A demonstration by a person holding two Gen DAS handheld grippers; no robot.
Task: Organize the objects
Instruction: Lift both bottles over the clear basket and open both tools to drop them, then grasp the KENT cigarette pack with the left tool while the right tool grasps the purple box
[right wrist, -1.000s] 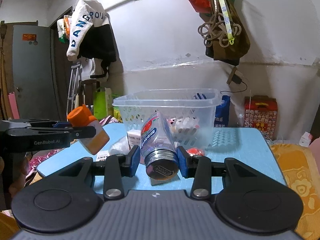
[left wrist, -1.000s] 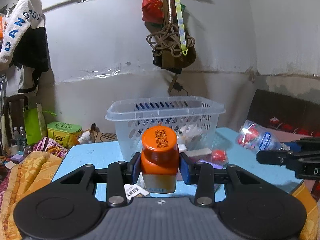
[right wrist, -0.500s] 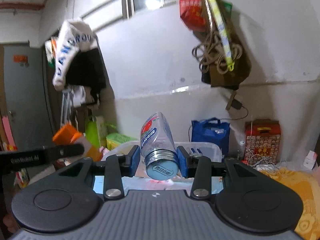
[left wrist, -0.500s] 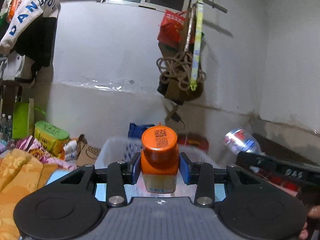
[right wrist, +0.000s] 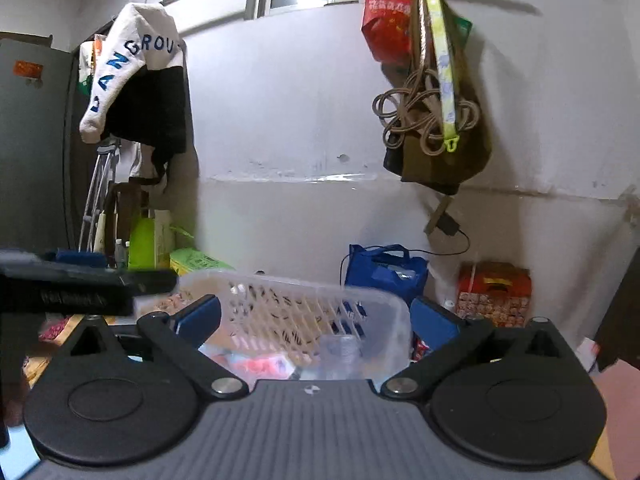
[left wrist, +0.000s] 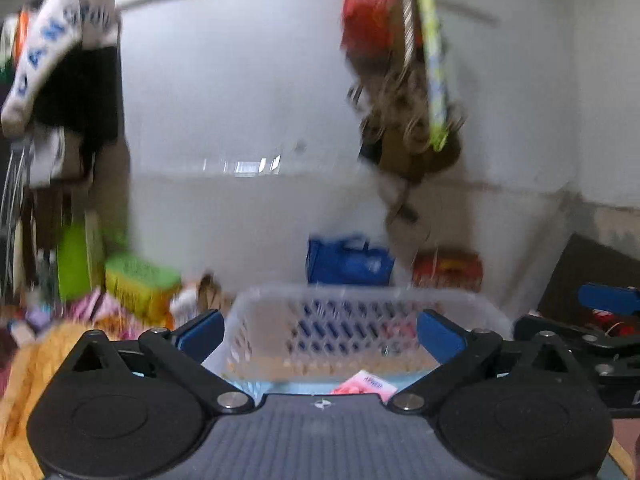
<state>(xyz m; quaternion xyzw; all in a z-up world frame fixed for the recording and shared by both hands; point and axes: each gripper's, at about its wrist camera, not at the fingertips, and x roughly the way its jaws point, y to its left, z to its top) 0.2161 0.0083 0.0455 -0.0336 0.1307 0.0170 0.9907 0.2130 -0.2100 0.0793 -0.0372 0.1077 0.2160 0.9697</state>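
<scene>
- In the left wrist view we see the left gripper (left wrist: 320,330) with its blue-padded fingers (left wrist: 198,332) spread wide and nothing between them
- Straight ahead of it, in the lower centre of the frame, sits the clear plastic basket (left wrist: 360,296); the view is blurred, so we can only make out vague pink and tan shapes inside
- A pink packet (left wrist: 366,383) shows just over the gripper body, low in the frame, on the blue desk (left wrist: 280,387)
- At the right edge of that view we see part of the right gripper (left wrist: 592,332)
- In the right wrist view the right gripper (right wrist: 316,320) also has its fingers (right wrist: 434,322) spread apart, empty
- The basket (right wrist: 304,284) lies between and beyond them, tilted in the frame, with a clear bottle (right wrist: 344,354) and a pinkish packet (right wrist: 264,366) inside
- The left gripper (right wrist: 72,284) crosses the left edge, beside the basket's rim
- A blue bag (right wrist: 384,270) and a red box (right wrist: 494,298) stand by the white wall behind
</scene>
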